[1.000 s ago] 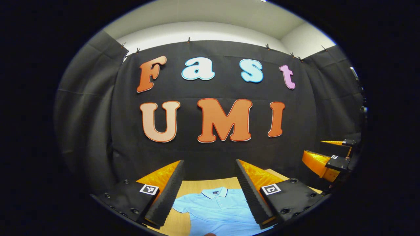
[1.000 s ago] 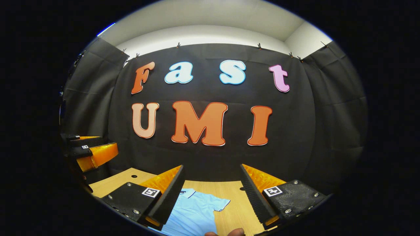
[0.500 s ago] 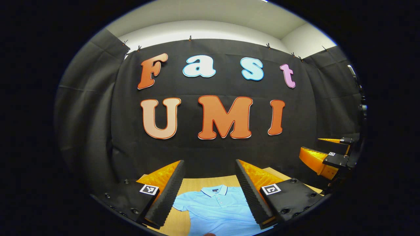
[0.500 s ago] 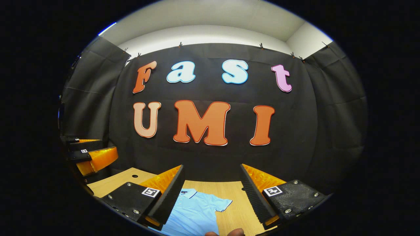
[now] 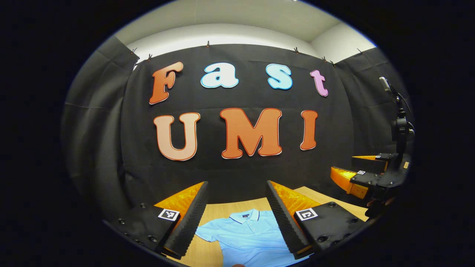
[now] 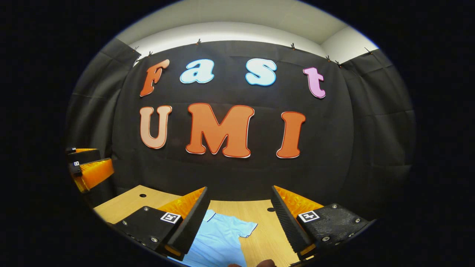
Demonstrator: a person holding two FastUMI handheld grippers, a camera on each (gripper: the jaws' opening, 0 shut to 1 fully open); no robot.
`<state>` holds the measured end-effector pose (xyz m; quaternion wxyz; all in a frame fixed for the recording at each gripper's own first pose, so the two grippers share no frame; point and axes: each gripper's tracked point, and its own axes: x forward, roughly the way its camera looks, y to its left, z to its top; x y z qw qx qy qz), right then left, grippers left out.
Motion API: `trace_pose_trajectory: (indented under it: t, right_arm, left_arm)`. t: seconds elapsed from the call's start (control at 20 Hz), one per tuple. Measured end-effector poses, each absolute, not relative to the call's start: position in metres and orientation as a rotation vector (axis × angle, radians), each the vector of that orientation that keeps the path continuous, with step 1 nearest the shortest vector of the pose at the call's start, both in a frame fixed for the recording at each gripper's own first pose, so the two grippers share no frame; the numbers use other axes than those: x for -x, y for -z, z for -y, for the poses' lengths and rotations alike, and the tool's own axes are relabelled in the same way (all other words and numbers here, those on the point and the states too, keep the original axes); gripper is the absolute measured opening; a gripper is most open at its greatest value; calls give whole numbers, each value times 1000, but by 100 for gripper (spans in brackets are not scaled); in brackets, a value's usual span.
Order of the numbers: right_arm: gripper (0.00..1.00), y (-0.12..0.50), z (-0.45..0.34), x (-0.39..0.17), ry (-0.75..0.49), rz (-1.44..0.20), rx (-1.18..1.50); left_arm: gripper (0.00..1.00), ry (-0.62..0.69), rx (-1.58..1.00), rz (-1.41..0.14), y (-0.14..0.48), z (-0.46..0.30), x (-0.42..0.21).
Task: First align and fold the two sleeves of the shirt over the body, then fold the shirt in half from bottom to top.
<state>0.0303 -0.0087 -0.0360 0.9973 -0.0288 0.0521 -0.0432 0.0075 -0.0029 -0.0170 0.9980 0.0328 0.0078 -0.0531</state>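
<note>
Left gripper view, nearest first: the left hand-held gripper [image 5: 237, 217] is released, its two fingers [image 5: 187, 222] spread wide with nothing between them, held above the worktop [image 5: 222, 211]. Between and below the fingers lies the light blue polo shirt [image 5: 246, 233], flat on the wooden worktop, collar [image 5: 243, 216] toward the booth wall, placket buttons facing up, one short sleeve [image 5: 206, 233] spread out to the side beside the near finger; the shirt's lower part runs out of the picture at the bottom edge. The shirt looks unfolded, both fingers apart from it. Farther off at the right edge of this view, the right hand-held gripper [image 5: 365, 174] hangs in the air above the worktop's far right part, fingers apart, gripping nothing. Beyond it a dark stand with a mounted device [image 5: 399, 126] rises against the black cloth wall [image 5: 237, 174]. Right gripper view, nearest first: the right hand-held gripper [image 6: 239, 217] is released, fingers [image 6: 193, 220] wide apart and empty. A fingertip of the person's hand [image 6: 265, 263] shows at the bottom edge. Below the fingers the shirt [image 6: 219, 241] lies on the worktop [image 6: 259, 226], its other short sleeve [image 6: 246, 229] spread out flat toward the middle of the gap. Two small dark holes [image 6: 142, 195] mark the worktop farther back. At the left edge the left hand-held gripper [image 6: 87, 167] is in the air, fingers apart.
</note>
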Motion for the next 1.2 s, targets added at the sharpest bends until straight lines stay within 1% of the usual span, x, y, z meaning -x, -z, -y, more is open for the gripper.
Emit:
trace_pose_trajectory:
  t: [0.15, 0.35, 0.55, 0.8, 0.9, 1.05, 1.2]
  right_arm:
    - [99, 55, 18, -39, 106, -168, 95]
    - [99, 84, 20, -69, 54, -241, 109]
    - [99, 131, 23, -106, -8, -380, 101]
    - [99, 182, 40, -155, -31, -515, 56]
    - [99, 208, 40, -170, -60, -621, 29]
    - [91, 241, 53, -188, -56, -725, 4]
    - [90, 275, 63, -207, -52, -816, -2]
  left_arm:
    - [99, 117, -77, -24, 20, 0, -15]
    - [99, 80, -62, 2, 18, -3, -25]
    - [98, 21, -50, -35, 34, 4, -40]
    - [99, -64, -75, -73, 45, 4, -62]
    - [99, -77, -92, -107, 53, 6, -72]
    - [100, -115, -104, -154, 63, 3, -86]
    - [100, -156, -120, -195, 74, 0, -96]
